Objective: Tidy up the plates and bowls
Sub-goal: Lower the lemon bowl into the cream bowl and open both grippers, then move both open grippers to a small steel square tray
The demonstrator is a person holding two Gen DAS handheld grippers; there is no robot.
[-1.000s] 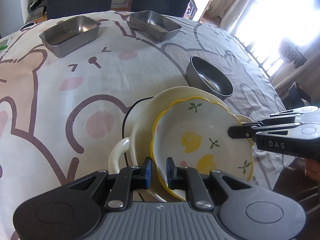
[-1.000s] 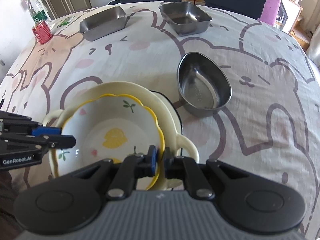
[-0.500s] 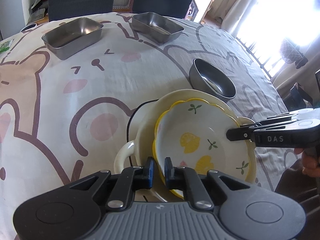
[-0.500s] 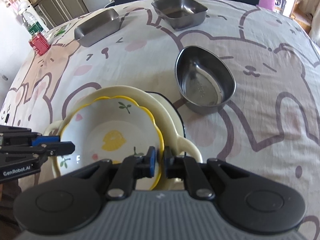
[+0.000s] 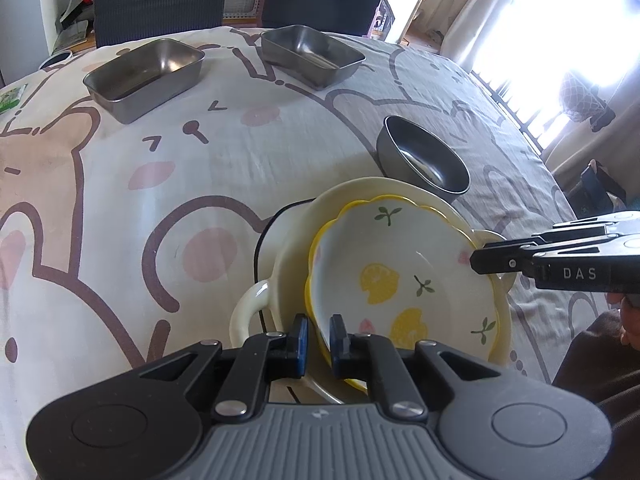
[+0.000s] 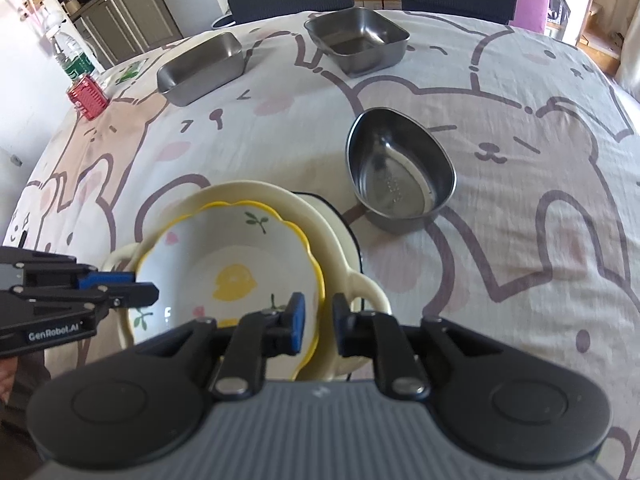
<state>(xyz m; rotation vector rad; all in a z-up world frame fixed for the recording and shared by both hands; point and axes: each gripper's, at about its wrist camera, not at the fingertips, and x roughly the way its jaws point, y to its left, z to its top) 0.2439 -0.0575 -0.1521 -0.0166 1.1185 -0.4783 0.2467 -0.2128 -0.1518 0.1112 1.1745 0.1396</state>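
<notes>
**Lemon bowl nested in cream dish, one grip letting go**

The lemon-print bowl (image 5: 404, 280), scalloped with a yellow rim, sits low and centre in both wrist views, nested inside a cream two-handled dish (image 5: 292, 256) on the bear-print tablecloth (image 5: 120, 200).

The left gripper (image 5: 318, 330) is clamped on the bowl's near rim at the bottom of its frame, pads either side of the thin wall. The right gripper (image 6: 319, 312) straddles the opposite rim, but its jaws are opening: the rim is between them with a visible gap on the outer side, so the pads no longer pinch.

The bowl looks like glazed ceramic: rigid, moderately heavy, slick and chip-prone. The rim is probably the only practical hold, since the wall is thin enough for the pads; a one-sided pinch is likely to let it tilt or slip, so a firm, deep bite seems wise.

An oval steel bowl (image 6: 400, 172) lies right of centre; two rectangular steel trays (image 5: 144, 74) (image 5: 312, 56) sit at the top.
</notes>
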